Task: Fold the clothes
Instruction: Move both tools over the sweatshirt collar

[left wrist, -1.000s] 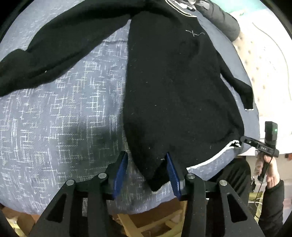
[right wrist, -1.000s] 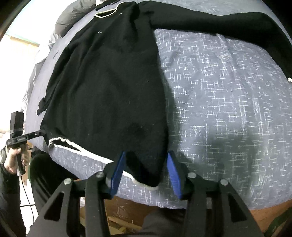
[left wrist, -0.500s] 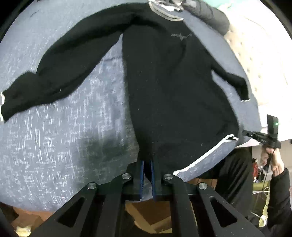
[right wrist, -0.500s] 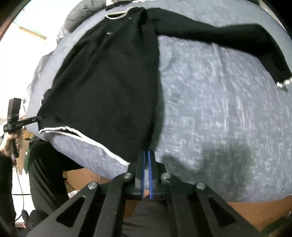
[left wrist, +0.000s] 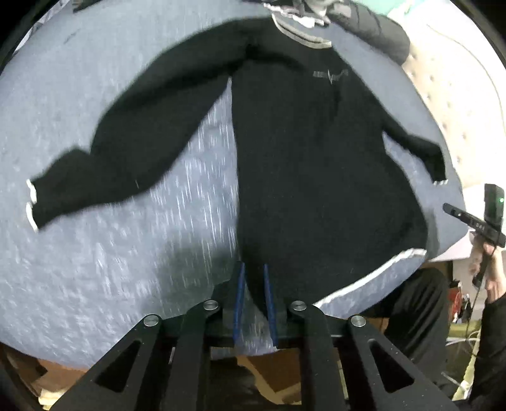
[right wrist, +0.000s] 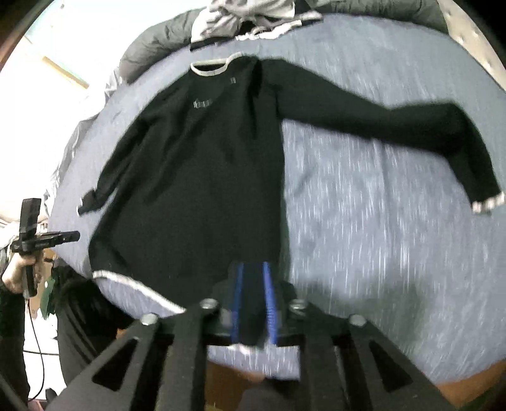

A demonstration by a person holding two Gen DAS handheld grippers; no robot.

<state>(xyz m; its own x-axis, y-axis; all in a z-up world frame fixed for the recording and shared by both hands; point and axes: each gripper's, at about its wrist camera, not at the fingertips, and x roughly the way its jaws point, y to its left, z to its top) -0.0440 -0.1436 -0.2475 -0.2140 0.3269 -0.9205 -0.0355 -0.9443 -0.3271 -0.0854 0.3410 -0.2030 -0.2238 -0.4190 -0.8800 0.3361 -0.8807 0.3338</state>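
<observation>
Black sweater [left wrist: 316, 177] lies flat on the bed [left wrist: 95, 268], collar at the far end, white-striped hem toward the near edge. Grey-blue flecked bedcover under it. One sleeve [left wrist: 132, 151] is spread out wide across the bed; the other sleeve [left wrist: 414, 148] lies close along the body.

Left claw [left wrist: 253, 284] sits at the near hem corner on the spread-sleeve side. Its blue pads stand a little apart and the jaws are opening; dark fabric shows between the tips, bedcover lower in the gap. Frame is motion-blurred, so I can't tell if the pads still press the cloth.

Right claw [right wrist: 253, 284] is at the hem too, in its own view at the body edge next to the spread sleeve [right wrist: 395, 126]. Jaws opening, with a black fold of sweater [right wrist: 189, 177] filling the gap between the blue pads, white hem trim just below; it looks pinched.

Each view shows the other handheld unit off the bed's side edge, held in a hand [right wrist: 19, 272], near the hem's far corner.

Grey clothes pile [right wrist: 240, 15] beyond the collar.
</observation>
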